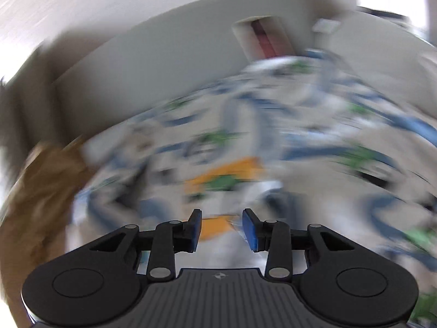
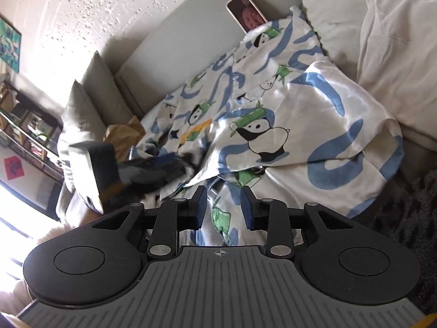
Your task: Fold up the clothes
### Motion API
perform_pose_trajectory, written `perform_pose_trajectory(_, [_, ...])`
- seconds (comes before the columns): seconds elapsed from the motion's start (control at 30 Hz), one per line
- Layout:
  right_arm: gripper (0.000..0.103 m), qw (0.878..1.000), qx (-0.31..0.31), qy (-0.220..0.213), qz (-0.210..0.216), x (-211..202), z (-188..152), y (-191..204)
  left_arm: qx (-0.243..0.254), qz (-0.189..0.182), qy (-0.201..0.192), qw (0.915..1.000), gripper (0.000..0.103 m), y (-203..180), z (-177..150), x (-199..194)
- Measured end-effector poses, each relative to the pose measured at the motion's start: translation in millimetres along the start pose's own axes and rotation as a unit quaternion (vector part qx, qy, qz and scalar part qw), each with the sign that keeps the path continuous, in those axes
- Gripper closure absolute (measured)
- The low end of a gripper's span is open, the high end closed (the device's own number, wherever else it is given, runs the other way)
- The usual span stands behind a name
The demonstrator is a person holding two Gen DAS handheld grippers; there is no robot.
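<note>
Panda-print garment (image 2: 273, 125) across a pale sofa (image 2: 169, 43), textured wall (image 2: 95, 5) behind

Both wrist views look forward, close over the panda-print cloth (image 2: 273, 114); left blurred.

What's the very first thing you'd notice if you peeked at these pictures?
The big white cloth with pandas and blue swirls, spread in rumples across the pale sofa. Next, a phone leaning on the sofa's back just above the cloth's top edge. Both black tools, the right and the left, hang open over the cloth, and the left view is very blurry.
</note>
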State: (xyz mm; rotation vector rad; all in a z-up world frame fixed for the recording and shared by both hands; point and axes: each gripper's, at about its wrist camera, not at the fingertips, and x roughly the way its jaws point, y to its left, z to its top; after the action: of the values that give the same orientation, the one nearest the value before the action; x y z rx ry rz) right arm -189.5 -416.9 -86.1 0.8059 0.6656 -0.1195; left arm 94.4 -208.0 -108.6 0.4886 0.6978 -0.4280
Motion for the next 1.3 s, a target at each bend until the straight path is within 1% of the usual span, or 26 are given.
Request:
perform_pose_trajectory(0.07, [0.068, 1.000, 0.000, 0.000, -0.005, 0, 0, -2, -0.046, 0.044, 0.012, 0.9979, 0.062, 34, 2, 3])
perform_pose_trajectory(0.1, [0.067, 1.000, 0.003, 0.000, -0.007, 0, 0, -3, -0.067, 0.066, 0.017, 0.9955, 0.059, 50, 2, 3])
perform_pose_trajectory(0.13, [0.067, 1.000, 0.009, -0.001, -0.007, -1, 0, -5, -0.086, 0.084, 0.018, 0.9926, 0.053, 65, 1, 2])
perform_pose_trajectory(0.17, [0.067, 1.000, 0.015, -0.002, -0.007, -1, 1, -7, -0.104, 0.097, 0.015, 0.9897, 0.049, 77, 0, -1])
perform_pose_trajectory(0.2, [0.066, 1.000, 0.017, -0.003, -0.007, -1, 1, -8, -0.124, 0.106, 0.014, 0.9865, 0.049, 88, -2, -4])
perform_pose_trajectory(0.23, [0.066, 1.000, 0.017, -0.004, -0.009, -1, 2, -8, -0.137, 0.102, 0.011, 0.9853, 0.054, 95, -4, -8])
perform_pose_trajectory(0.27, [0.066, 1.000, 0.017, -0.005, -0.012, -1, 2, -8, -0.138, 0.077, 0.004, 0.9875, 0.055, 95, -6, -14])
perform_pose_trajectory(0.3, [0.066, 1.000, 0.017, -0.005, -0.012, -1, 3, -7, -0.126, 0.037, -0.006, 0.9914, 0.056, 91, -10, -19])
perform_pose_trajectory(0.33, [0.066, 1.000, 0.018, -0.003, -0.012, 0, 3, -7, -0.092, -0.026, -0.018, 0.9952, 0.059, 79, -14, -26])
perform_pose_trajectory(0.37, [0.065, 1.000, 0.019, -0.002, -0.010, 1, 4, -6, -0.053, -0.081, -0.027, 0.9949, 0.059, 64, -19, -34])
perform_pose_trajectory(0.4, [0.065, 1.000, 0.020, -0.001, -0.008, 2, 5, -6, -0.001, -0.114, -0.032, 0.9930, 0.060, 43, -26, -41])
perform_pose_trajectory(0.43, [0.065, 1.000, 0.022, 0.000, -0.006, 2, 5, -5, 0.046, -0.125, -0.037, 0.9905, 0.063, 26, -33, -46])
perform_pose_trajectory(0.5, [0.065, 1.000, 0.025, 0.002, -0.003, 2, 5, -4, 0.106, -0.123, -0.043, 0.9858, 0.064, 6, -46, -47])
perform_pose_trajectory(0.57, [0.065, 1.000, 0.018, 0.002, -0.005, 1, 4, -2, 0.165, -0.121, -0.050, 0.9776, 0.062, -14, -59, -48])
perform_pose_trajectory(0.6, [0.065, 1.000, 0.013, 0.003, -0.006, 0, 3, -1, 0.183, -0.120, -0.052, 0.9744, 0.062, -21, -62, -48])
perform_pose_trajectory(0.67, [0.065, 1.000, 0.006, 0.005, -0.007, 0, 0, 0, 0.180, -0.122, -0.059, 0.9744, 0.061, -21, -59, -48])
perform_pose_trajectory(0.73, [0.065, 1.000, 0.007, 0.006, -0.008, 2, 0, 0, 0.173, -0.123, -0.088, 0.9732, 0.054, -25, -54, -52])
perform_pose_trajectory(0.8, [0.065, 1.000, 0.013, 0.009, -0.004, 6, 0, 0, 0.161, -0.129, -0.100, 0.9734, 0.054, -36, -46, -52])
perform_pose_trajectory(0.87, [0.065, 1.000, 0.017, 0.012, -0.001, 9, 0, 0, 0.168, -0.140, -0.099, 0.9707, 0.052, -52, -41, -49])
perform_pose_trajectory(0.9, [0.065, 1.000, 0.015, 0.013, 0.001, 10, 0, 1, 0.183, -0.139, -0.097, 0.9685, 0.052, -61, -41, -46])
perform_pose_trajectory(0.97, [0.065, 1.000, 0.011, 0.012, 0.001, 10, 0, 1, 0.214, -0.126, -0.095, 0.9641, 0.052, -78, -44, -40])
perform_pose_trajectory(1.07, [0.065, 1.000, 0.011, 0.009, -0.003, 8, 0, -2, 0.243, -0.104, -0.100, 0.9591, 0.052, -92, -45, -32])
perform_pose_trajectory(1.2, [0.065, 1.000, 0.006, 0.013, -0.009, 16, 2, -6, 0.243, -0.090, -0.094, 0.9612, 0.053, -92, -42, -26])
perform_pose_trajectory(1.3, [0.065, 0.999, -0.029, 0.000, -0.019, 29, 10, -1, 0.241, -0.082, -0.089, 0.9631, 0.054, -92, -40, -23])
